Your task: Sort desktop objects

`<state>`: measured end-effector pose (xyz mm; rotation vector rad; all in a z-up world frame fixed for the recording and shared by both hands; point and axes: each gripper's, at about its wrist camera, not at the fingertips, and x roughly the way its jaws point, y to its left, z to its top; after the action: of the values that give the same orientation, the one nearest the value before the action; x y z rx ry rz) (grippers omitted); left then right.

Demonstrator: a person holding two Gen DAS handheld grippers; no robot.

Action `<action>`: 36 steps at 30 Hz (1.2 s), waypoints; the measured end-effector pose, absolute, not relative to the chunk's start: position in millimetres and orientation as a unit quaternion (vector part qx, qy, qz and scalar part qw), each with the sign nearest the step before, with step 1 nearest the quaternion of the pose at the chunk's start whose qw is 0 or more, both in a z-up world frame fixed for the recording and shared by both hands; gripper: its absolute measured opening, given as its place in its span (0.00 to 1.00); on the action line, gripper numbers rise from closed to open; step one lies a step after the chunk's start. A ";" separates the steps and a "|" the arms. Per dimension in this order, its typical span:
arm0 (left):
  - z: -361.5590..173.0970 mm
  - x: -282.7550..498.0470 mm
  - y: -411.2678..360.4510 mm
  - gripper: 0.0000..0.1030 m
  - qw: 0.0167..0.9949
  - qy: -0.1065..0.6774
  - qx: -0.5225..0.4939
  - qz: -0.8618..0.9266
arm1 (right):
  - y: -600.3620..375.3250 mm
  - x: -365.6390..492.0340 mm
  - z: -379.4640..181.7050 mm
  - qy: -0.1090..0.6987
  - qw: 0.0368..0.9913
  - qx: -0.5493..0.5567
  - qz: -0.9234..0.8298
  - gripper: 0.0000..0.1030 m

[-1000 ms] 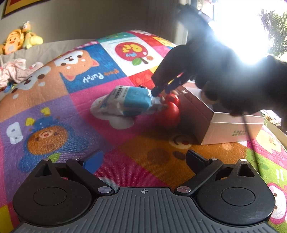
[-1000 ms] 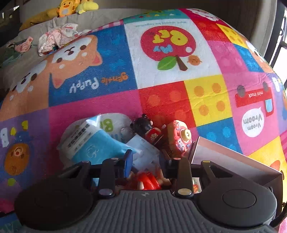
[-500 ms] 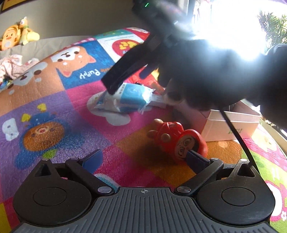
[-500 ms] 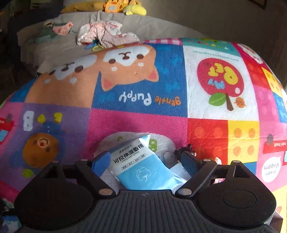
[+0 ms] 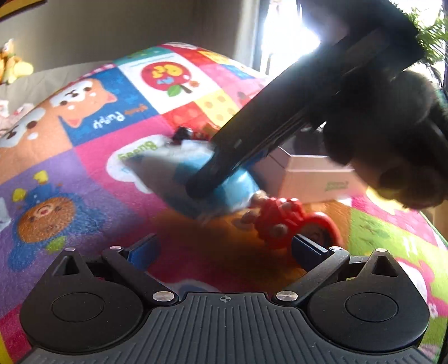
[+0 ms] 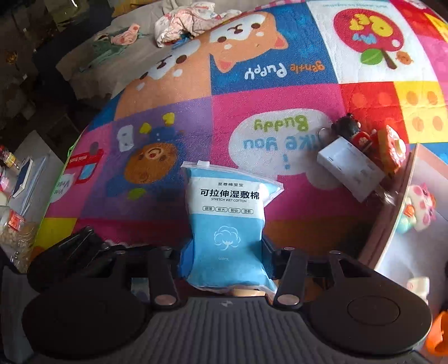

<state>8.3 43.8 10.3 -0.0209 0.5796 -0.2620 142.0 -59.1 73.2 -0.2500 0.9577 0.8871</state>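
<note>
A blue and white wet-cotton pack (image 6: 225, 221) sits between the blue pads of my right gripper (image 6: 226, 252). The jaws are closing and the pads pinch the pack's lower half. In the left wrist view the same pack (image 5: 238, 190) is blurred under the dark right gripper (image 5: 207, 182). My left gripper (image 5: 224, 247) hangs open low over the mat, with nothing between its fingers. A red toy figure (image 5: 282, 221) lies just ahead of its right finger. The open white box (image 6: 403, 212) at the right holds a pink plush toy (image 6: 420, 207).
A small white carton (image 6: 350, 168), a black bear keychain (image 6: 345, 127) and an orange-red toy (image 6: 392, 148) lie beside the box on the colourful play mat (image 6: 252, 92). Crumpled clothes (image 6: 190, 19) lie beyond the mat. A dark gloved hand (image 5: 386, 134) fills the upper right.
The right gripper let go of the red toy, which dropped in front of the left gripper. It then swung left, opened over the cotton pack and closed onto it; the pack shifted.
</note>
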 end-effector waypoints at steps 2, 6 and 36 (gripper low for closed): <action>9.2 4.3 37.7 0.99 0.948 0.292 0.001 -0.130 | -86.7 126.8 93.7 0.400 0.811 -0.090 0.416 0.46; 6.7 1.3 28.0 1.00 0.944 0.305 0.018 -0.127 | -149.2 94.6 122.9 0.314 0.860 -0.061 0.397 0.47; 22.9 9.7 -21.4 1.00 0.935 0.317 0.135 -0.080 | -293.6 24.3 14.2 0.308 0.933 0.073 0.171 0.99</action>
<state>9.7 -21.4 22.9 0.2766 0.6488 -0.1638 24.3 -293.6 14.2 0.1486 0.6304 0.3498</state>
